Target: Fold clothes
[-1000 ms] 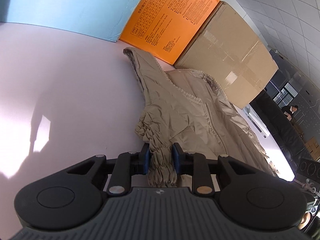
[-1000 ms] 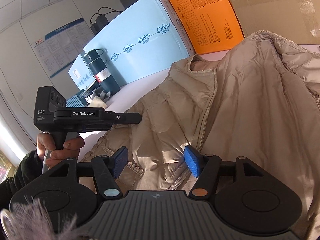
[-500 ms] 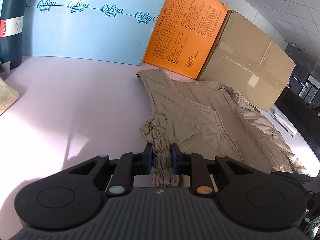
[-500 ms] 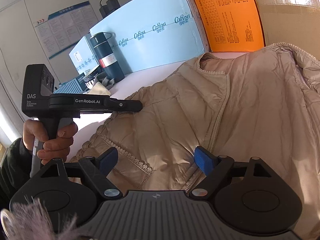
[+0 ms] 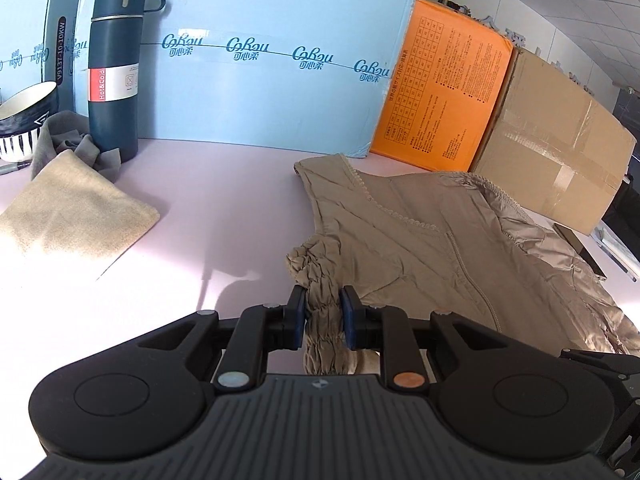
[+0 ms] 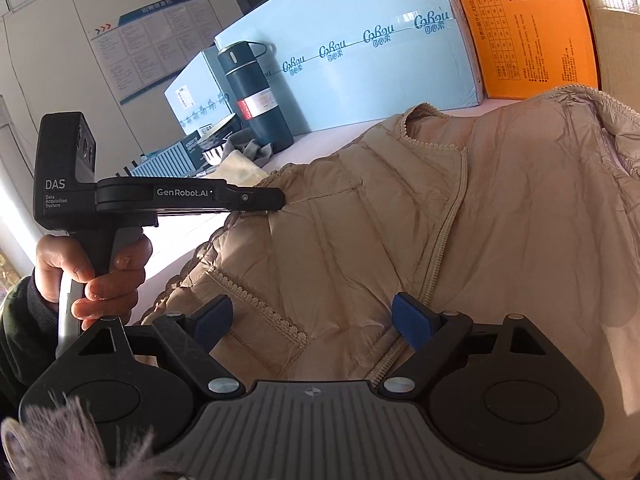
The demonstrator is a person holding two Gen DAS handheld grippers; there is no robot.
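Note:
A beige quilted jacket (image 5: 420, 240) lies spread on the pink table (image 5: 220, 208), zip side up. My left gripper (image 5: 323, 308) is shut on its bunched sleeve cuff (image 5: 316, 272), which is lifted off the table. In the right wrist view the same left gripper (image 6: 276, 200) reaches in from the left, held by a person's hand (image 6: 100, 276). My right gripper (image 6: 316, 320) hovers over the jacket (image 6: 400, 220) near the zip and a trimmed pocket edge. Its jaws are opening and stand wide; fabric lies below them, but the pads do not press on it.
A dark thermos (image 5: 114, 80), a folded beige cloth (image 5: 76, 216), a grey cloth and a bowl (image 5: 24, 120) sit at the left. Behind the jacket stand a blue box (image 5: 260, 80), an orange box (image 5: 440, 100) and a cardboard box (image 5: 552, 152).
My left gripper carried the sleeve cuff along and its view swung left, bringing the thermos and cloth into sight. My right jaws spread wider and pulled back over the jacket.

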